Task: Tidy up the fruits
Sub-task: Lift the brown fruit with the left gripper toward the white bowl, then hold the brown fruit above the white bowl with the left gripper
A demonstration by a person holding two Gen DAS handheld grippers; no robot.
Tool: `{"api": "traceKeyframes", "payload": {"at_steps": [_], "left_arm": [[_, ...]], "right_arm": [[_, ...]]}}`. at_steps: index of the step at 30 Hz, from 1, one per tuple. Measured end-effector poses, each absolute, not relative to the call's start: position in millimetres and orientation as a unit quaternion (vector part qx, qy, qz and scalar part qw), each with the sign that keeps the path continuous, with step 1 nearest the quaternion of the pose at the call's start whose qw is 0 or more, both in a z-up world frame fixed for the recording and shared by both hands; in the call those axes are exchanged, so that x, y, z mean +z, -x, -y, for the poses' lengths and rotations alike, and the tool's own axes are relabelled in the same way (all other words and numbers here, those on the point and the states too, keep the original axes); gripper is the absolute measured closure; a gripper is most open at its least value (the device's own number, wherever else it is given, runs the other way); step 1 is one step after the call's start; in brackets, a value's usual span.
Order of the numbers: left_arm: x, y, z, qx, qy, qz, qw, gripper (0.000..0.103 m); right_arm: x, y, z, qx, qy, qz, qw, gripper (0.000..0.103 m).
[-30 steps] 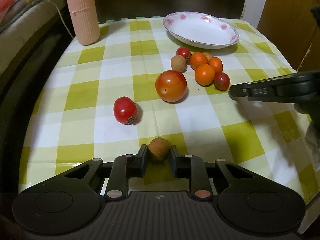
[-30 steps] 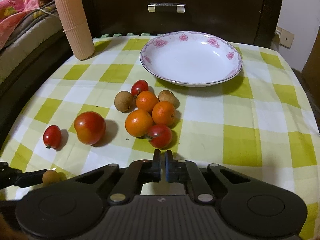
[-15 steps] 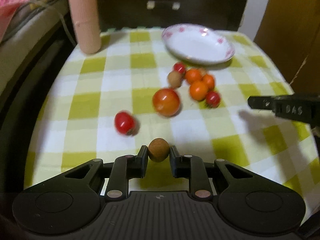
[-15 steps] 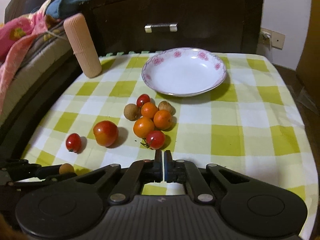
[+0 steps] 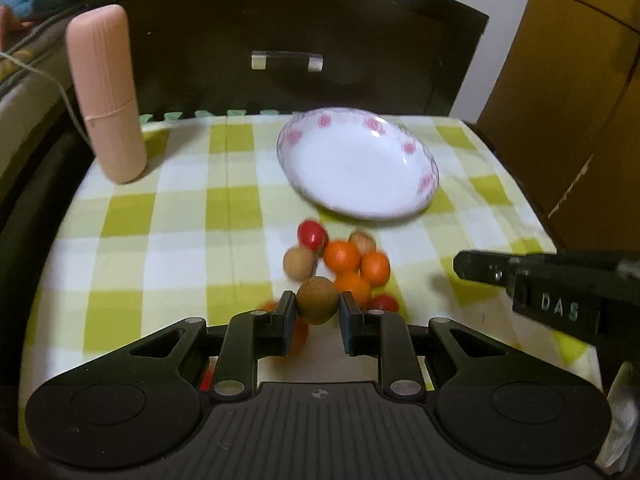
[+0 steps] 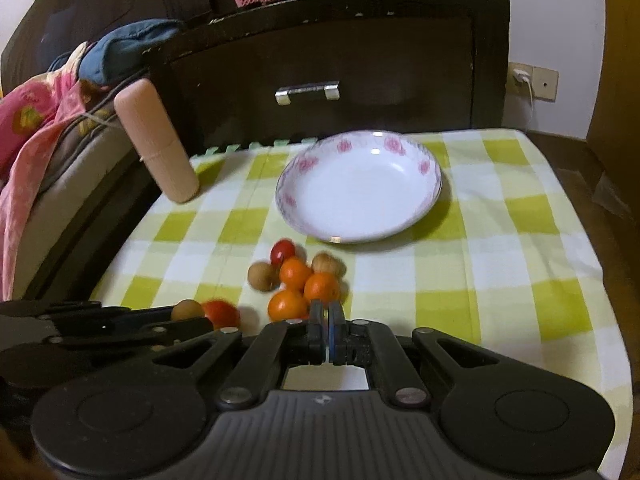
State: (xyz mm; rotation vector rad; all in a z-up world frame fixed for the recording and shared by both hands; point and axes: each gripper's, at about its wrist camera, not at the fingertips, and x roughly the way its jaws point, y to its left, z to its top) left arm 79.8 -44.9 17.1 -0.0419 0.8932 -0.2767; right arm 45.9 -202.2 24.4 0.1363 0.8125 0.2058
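The left gripper (image 5: 316, 312) pinches a small brown fruit (image 5: 316, 300) across its middle. It looks light with a thin, brittle shell. The right gripper (image 6: 329, 330) fingers are closed, empty

Left tongs (image 5: 316, 312) clamped on a brown longan (image 5: 316, 300), checked table (image 5: 180, 216) beneath, cluster of oranges (image 5: 341, 257), red tomatoes and longans just beyond, empty flowered plate (image 5: 424, 182) behind, pink cylinder (image 5: 106, 96) far left, right tongs (image 5: 520, 276) at the right edge
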Motion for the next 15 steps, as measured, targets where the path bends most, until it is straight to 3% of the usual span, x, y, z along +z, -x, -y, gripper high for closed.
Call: {"api": "traceKeyframes", "payload": {"at_steps": [15], "left_arm": [[26.5,-168.1,79.2,-0.161,0.027,-0.422,0.892,0.073]], "right_arm": [[21.2,-136.3,235.7,0.100,-0.132,-0.400,0.902,0.099]]}}
